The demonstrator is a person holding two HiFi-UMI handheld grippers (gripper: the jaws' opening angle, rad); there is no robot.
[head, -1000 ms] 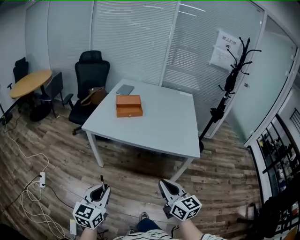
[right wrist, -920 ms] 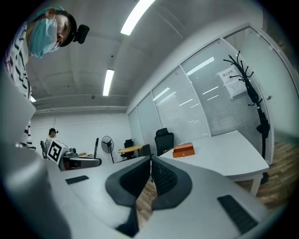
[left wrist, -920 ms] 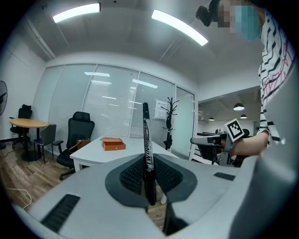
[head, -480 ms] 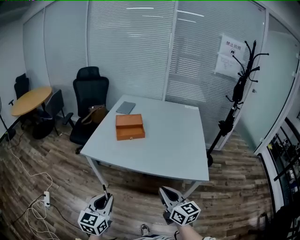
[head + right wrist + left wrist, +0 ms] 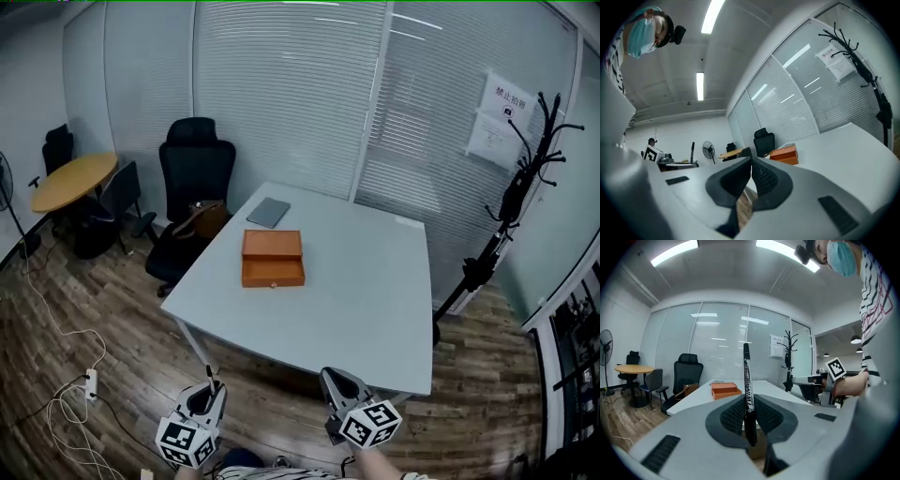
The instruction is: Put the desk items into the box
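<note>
An orange box (image 5: 273,259) lies closed on the white table (image 5: 356,300), with a flat grey item (image 5: 269,212) beyond it near the far edge. Both grippers hang low in front of the table, well short of it. My left gripper (image 5: 209,387) is shut on a black pen (image 5: 208,377) that sticks up between its pads. In the left gripper view the pen (image 5: 747,390) stands upright in the jaws, the box (image 5: 725,390) far behind it. My right gripper (image 5: 331,377) is shut with nothing in it; its pads (image 5: 759,174) meet, and the box (image 5: 785,154) lies ahead.
A black office chair (image 5: 195,187) with a brown bag on it stands at the table's left. A round wooden table (image 5: 71,181) is further left, a coat stand (image 5: 511,211) at the right. Cables and a power strip (image 5: 90,382) lie on the wood floor. Glass walls with blinds close the back.
The table and box have come nearer and shifted right in the head view. Both grippers keep their places low in the view, the left one still holding the pen.
</note>
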